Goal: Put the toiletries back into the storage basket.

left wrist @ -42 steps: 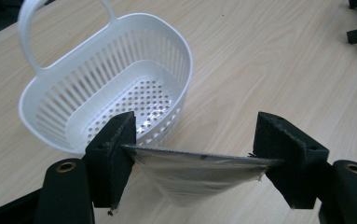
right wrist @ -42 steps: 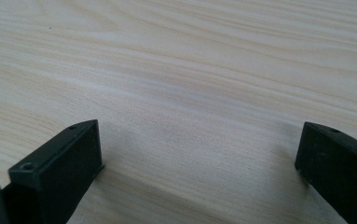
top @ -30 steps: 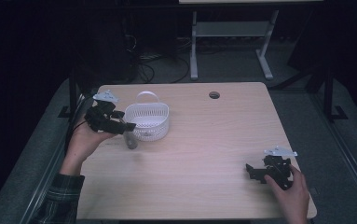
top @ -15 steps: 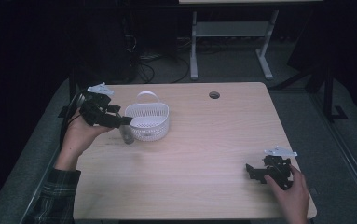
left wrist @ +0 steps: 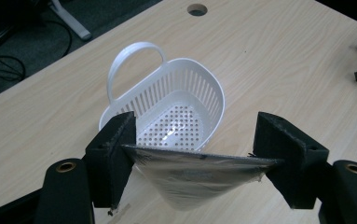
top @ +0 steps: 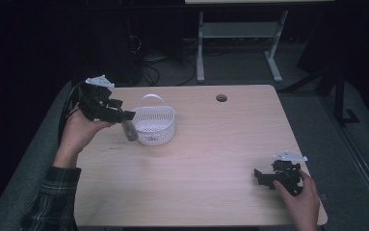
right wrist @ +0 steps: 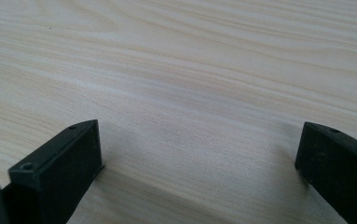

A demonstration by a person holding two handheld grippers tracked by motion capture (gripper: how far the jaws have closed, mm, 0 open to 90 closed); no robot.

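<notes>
- The pouch [left wrist: 192,179], a small sealed packet of dark, glossy film, hangs off the table at about 10 o'clock on the high view's tabletop, just beside the near-left wall of the white basket [top: 155,126].
- It looks light and limp: the flat top seam is pulled taut between the jaws while the body sags beneath in a soft curve. The film seems slick, so the stiffer sealed seam is probably the best place to hold, as it is held now.
- The left gripper [left wrist: 192,156] has its jaws clamped on the two ends of that seam, with the basket's perforated floor open straight ahead at 12 o'clock.
- The basket is empty, upright, its loop handle [left wrist: 134,65] on the far side.
- The right gripper [top: 273,176] rests low at 4 o'clock on the table [top: 211,159], well apart, jaws wide apart and holding nothing.
</notes>
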